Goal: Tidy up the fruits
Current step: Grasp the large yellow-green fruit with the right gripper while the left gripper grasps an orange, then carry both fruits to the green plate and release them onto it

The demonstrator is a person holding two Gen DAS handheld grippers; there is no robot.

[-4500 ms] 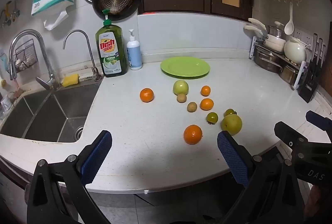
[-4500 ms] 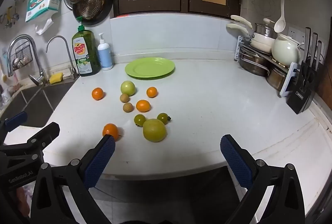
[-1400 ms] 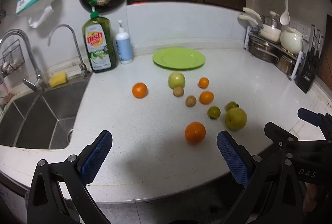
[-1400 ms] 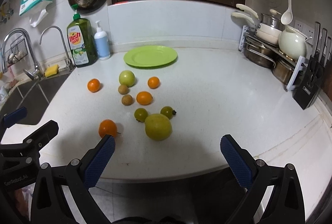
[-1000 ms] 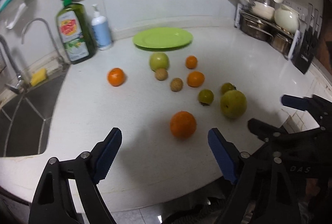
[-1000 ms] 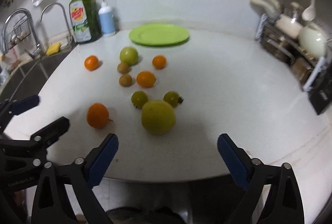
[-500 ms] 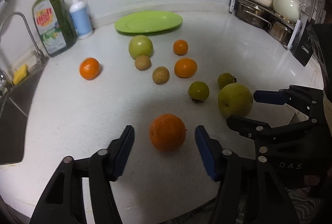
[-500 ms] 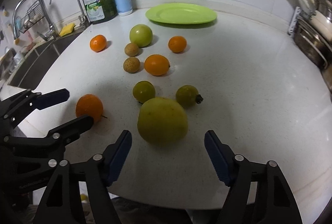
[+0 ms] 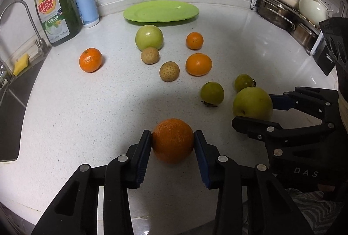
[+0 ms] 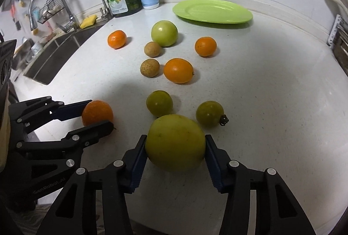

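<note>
both hand-held grippers now closed, left hand-held gripper on orange, right hand-held gripper on pear

A large orange with dimpled skin sits low in the centre of the left wrist frame, on the white counter. A big yellow-green pear-like fruit fills the lower centre of the right wrist frame, also on the counter. Just above it lie two small green fruits, one with a dark dried calyx pointing right. Mid-frame sit an oval orange and a rough brown round fruit side by side, a second brown one above. Higher, a green apple stands between two tangerines, one left, one right. An empty green plate lies at upper right.
</note>
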